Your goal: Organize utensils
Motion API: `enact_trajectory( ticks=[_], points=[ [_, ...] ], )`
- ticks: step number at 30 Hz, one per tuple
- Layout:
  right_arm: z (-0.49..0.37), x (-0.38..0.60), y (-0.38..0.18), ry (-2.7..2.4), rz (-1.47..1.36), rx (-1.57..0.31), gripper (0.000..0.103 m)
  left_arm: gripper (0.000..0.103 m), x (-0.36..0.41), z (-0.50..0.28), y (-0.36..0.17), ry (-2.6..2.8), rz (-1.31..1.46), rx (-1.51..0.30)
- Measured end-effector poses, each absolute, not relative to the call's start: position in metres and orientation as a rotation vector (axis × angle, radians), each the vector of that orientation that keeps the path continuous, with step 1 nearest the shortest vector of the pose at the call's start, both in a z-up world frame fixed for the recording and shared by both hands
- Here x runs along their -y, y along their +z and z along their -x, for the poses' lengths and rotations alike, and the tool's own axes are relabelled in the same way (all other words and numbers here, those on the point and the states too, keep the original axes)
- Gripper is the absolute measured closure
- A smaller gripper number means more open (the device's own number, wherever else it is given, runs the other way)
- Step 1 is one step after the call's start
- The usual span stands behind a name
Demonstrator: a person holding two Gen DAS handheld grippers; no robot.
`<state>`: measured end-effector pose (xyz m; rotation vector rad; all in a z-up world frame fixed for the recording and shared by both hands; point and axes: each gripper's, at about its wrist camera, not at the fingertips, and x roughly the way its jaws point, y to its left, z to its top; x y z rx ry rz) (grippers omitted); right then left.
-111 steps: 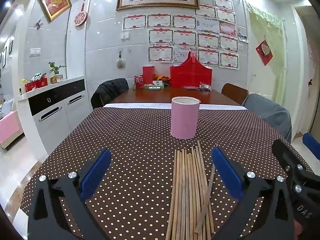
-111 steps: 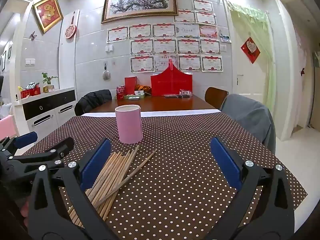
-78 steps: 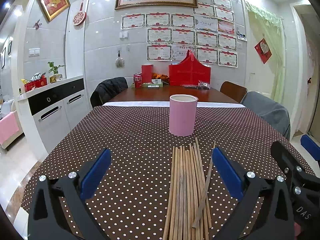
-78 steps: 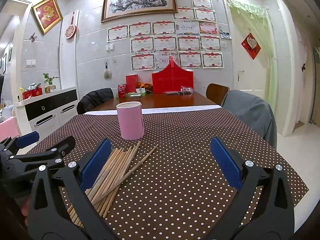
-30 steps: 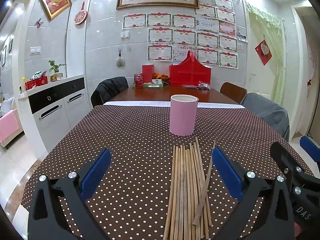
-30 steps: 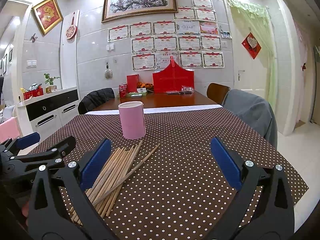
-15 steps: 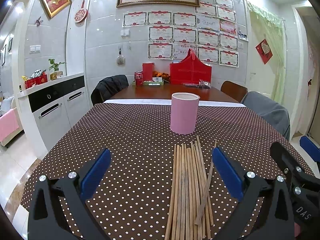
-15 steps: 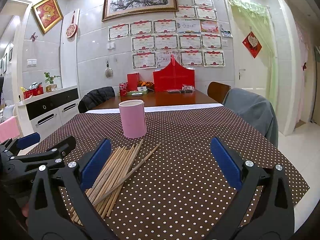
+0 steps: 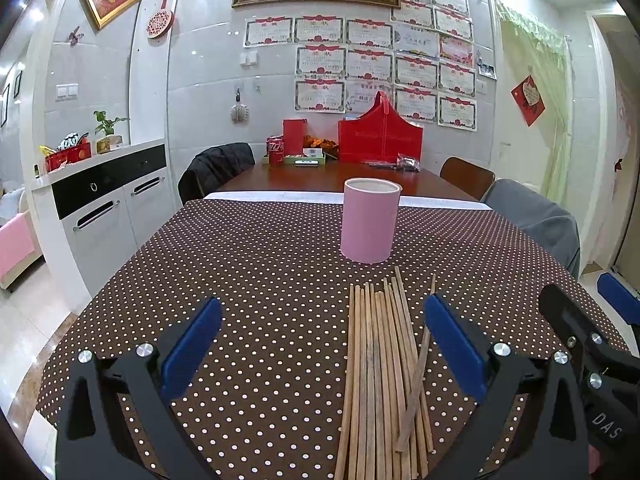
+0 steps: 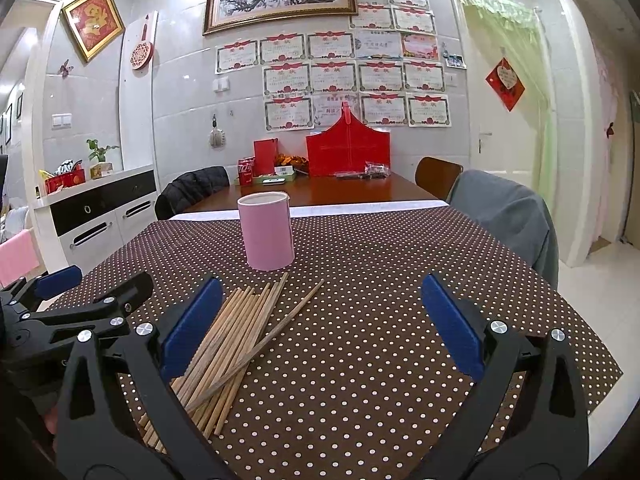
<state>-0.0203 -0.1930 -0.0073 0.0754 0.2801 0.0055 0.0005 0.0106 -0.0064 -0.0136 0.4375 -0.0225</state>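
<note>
Dotted tablecloth [image 9: 260,264] is bare to the left & right of the chopsticks [image 9: 380,360]. They lie in a bundle near the table's front edge, one darker stick crossed over them. Pink cylinder holder [image 9: 370,220] stands upright just beyond their tips, apart from them. Left gripper [image 9: 320,344] is level, low over the bundle, jaws wide, empty. Right gripper [image 10: 320,320] is beside it, sticks at its left finger, also spread wide w/ nothing held.

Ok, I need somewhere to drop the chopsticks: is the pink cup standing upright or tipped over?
Upright. The pink cup stands on its base on the dotted tablecloth, open rim facing up, just beyond the chopsticks.
</note>
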Motion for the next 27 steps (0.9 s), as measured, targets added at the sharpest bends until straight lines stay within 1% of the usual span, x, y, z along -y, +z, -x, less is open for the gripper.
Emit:
enact_trajectory(
  ticks=[6,15,19,23,27],
  points=[
    [0.013,0.189,-0.010,-0.004,-0.062,-0.314,0.005,0.004,-0.015,-0.009,-0.014,-0.030,0.024,-0.477],
    [-0.012,0.175,-0.024,-0.024,-0.044,-0.429,0.005,0.004,-0.032,-0.030,-0.034,-0.021,0.028,-0.568],
    [-0.029,0.170,-0.031,-0.043,-0.044,-0.498,0.005,0.004,-0.042,-0.043,-0.044,-0.027,0.037,-0.621],
    [-0.053,0.168,-0.042,-0.067,-0.071,-0.609,0.005,0.004,-0.054,-0.055,-0.049,-0.079,0.081,-0.650],
    [-0.074,0.164,-0.052,-0.103,-0.062,-0.688,0.006,0.004,-0.061,-0.064,-0.050,-0.096,0.089,-0.655]
  ],
)
